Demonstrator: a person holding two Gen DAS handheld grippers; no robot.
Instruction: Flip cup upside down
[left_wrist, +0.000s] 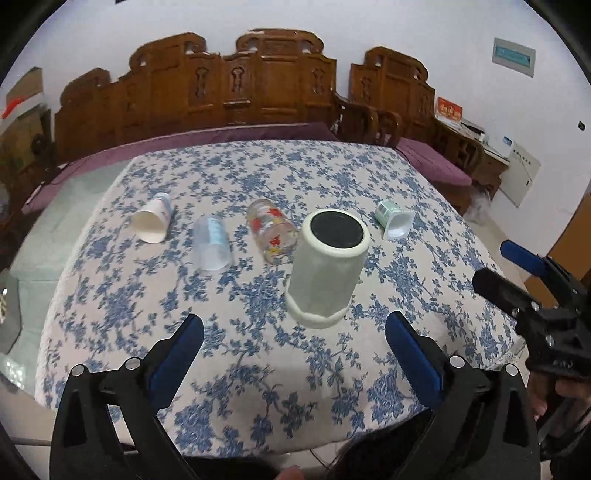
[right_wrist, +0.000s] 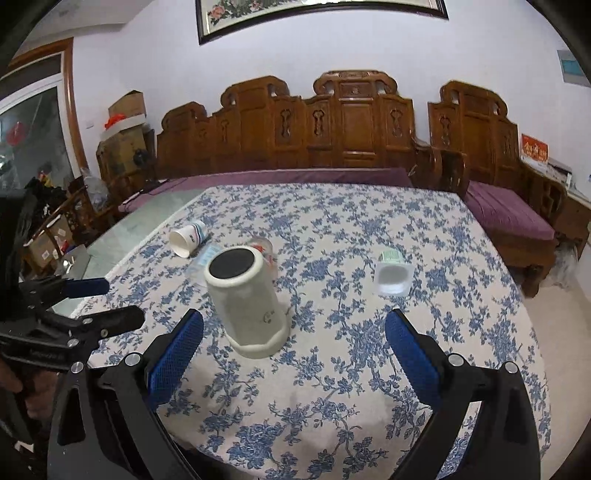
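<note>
On the floral tablecloth, the white cup stands mouth down, free of both my grippers; left gripper and right gripper hang wide open, holding nothing. I judge the flip done; retreat comes next.

Even, soft indoor light fills both views, and the white wall reads bright. Shadows on the desk are faint. Strong fisheye bending curves the sofa and leaves black corners. Detail is slightly soft throughout, with mild blur on the cup.
</note>
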